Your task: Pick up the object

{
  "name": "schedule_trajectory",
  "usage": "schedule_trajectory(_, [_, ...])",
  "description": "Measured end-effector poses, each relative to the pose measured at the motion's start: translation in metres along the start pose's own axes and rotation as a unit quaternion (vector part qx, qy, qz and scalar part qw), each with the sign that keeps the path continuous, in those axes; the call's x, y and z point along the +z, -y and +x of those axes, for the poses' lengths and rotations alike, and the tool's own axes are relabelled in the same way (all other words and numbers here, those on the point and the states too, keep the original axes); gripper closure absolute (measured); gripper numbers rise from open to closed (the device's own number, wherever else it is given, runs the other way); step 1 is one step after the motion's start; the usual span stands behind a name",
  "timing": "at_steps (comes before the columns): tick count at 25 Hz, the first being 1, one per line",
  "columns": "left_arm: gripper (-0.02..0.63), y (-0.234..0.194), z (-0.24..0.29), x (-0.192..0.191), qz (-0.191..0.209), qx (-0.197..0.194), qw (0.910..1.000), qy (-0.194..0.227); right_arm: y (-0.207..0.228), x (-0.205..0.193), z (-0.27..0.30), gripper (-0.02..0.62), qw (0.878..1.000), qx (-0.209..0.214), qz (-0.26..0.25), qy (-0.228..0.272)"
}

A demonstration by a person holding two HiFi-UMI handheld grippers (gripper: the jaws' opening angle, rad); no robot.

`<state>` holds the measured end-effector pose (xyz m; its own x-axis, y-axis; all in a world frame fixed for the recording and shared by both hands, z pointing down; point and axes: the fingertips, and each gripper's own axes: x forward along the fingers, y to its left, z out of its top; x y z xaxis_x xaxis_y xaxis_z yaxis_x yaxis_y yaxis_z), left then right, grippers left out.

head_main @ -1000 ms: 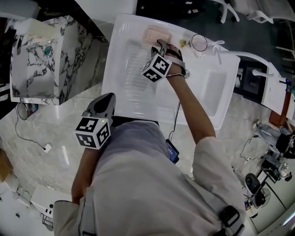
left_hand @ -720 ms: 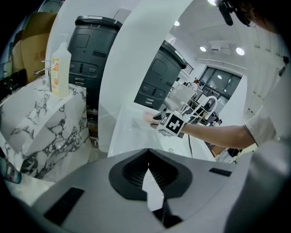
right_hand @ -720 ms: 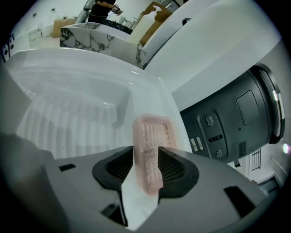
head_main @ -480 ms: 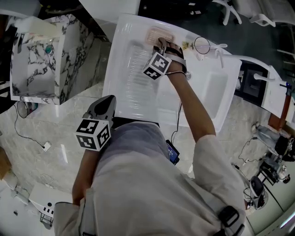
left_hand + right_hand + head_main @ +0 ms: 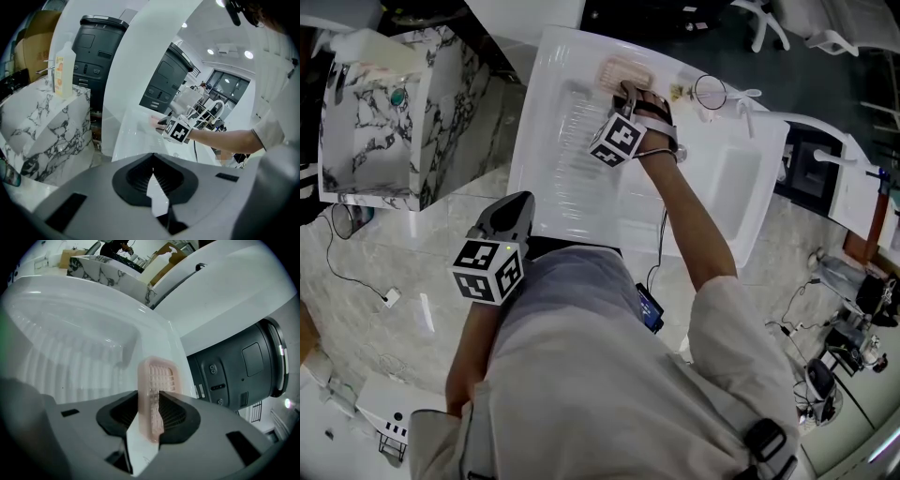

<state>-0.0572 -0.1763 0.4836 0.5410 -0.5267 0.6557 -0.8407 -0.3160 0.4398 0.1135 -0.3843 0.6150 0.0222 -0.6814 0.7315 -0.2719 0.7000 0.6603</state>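
Observation:
A pink slotted soap dish (image 5: pixel 623 68) lies at the far edge of the white sink unit (image 5: pixel 553 112). My right gripper (image 5: pixel 628 90) reaches down onto its near end. In the right gripper view the dish (image 5: pixel 157 380) stands edge-on between the pads, and both fingertips touch it. The jaws have just been closing on it, so the right gripper (image 5: pixel 149 397) is shut on the dish. My left gripper (image 5: pixel 517 199) hangs back at the unit's near edge, away from the dish. Its jaws meet at the tips in the left gripper view (image 5: pixel 153 168), with nothing held.
A ribbed drainboard (image 5: pixel 581 159) runs under the right arm, with the basin (image 5: pixel 731 178) and a tap (image 5: pixel 742 101) to its right. A marble-patterned cabinet (image 5: pixel 384 112) stands left, with a bottle (image 5: pixel 64 63) on it. A dark machine (image 5: pixel 243 362) stands behind the unit.
The right gripper has rolled slightly over the pink dish and its marker cube has turned. The left gripper has stayed where it was.

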Motion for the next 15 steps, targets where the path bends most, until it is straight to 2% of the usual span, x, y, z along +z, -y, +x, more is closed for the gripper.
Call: schedule_trajectory(15, [0.603,0.003,-0.005,-0.002,0.000,-0.009,0.9999,0.005,-0.007,0.003,-0.018,0.476,1.000,0.017,0.004,0.008])
